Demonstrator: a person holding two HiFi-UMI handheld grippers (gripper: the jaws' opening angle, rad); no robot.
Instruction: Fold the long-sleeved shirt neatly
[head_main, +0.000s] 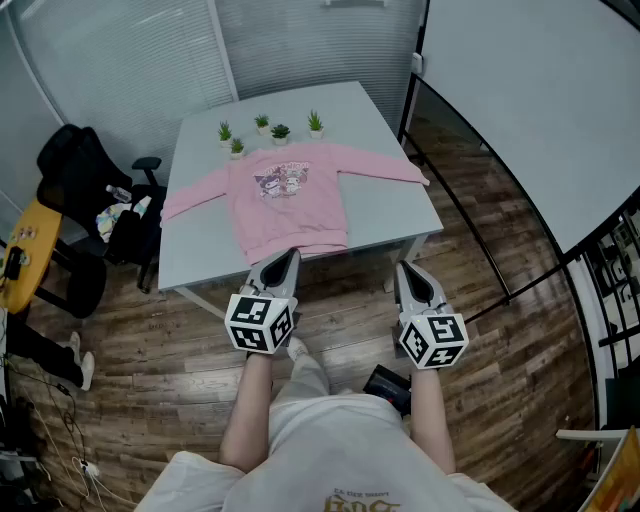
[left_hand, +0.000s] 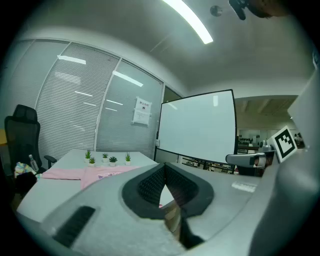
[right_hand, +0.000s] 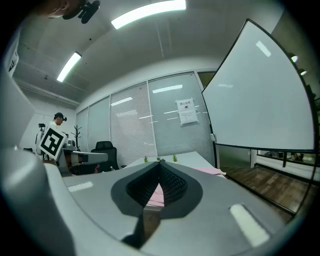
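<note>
**While the shirt lies spread out, both claws stay shut**

As the person stands at the near edge of the table (head_main: 200, 255), the pink long-sleeved shirt (head_main: 290, 200) lies flat on the grey surface with its printed front up. Its hem sits along the near edge and its collar points to the far edge. One sleeve runs out to the left edge, and the other reaches the right edge, cuff right at the rim.

Over to the left gripper (head_main: 283, 262): it hangs in the air at the near edge, close to the hem. Whether it touches the cloth, the head view does not settle. In the left gripper view the left gripper's (left_hand: 164, 166) jaws are pressed together with nothing between the pads, and the shirt (left_hand: 75, 173) lies ahead on the table.

Now the right gripper (head_main: 412, 275): it is off the table's near right corner, over the wooden floor (head_main: 180, 350). Its own view shows the right gripper (right_hand: 159, 165) with jaws closed and empty, and a strip of pink shirt (right_hand: 212, 171) lies beyond.

At the far edge, four small potted plants (head_main: 280, 131) stand just past the collar. A black office chair (head_main: 75, 170) sits off the left edge, and a whiteboard (head_main: 540, 100) stands to the right.
</note>
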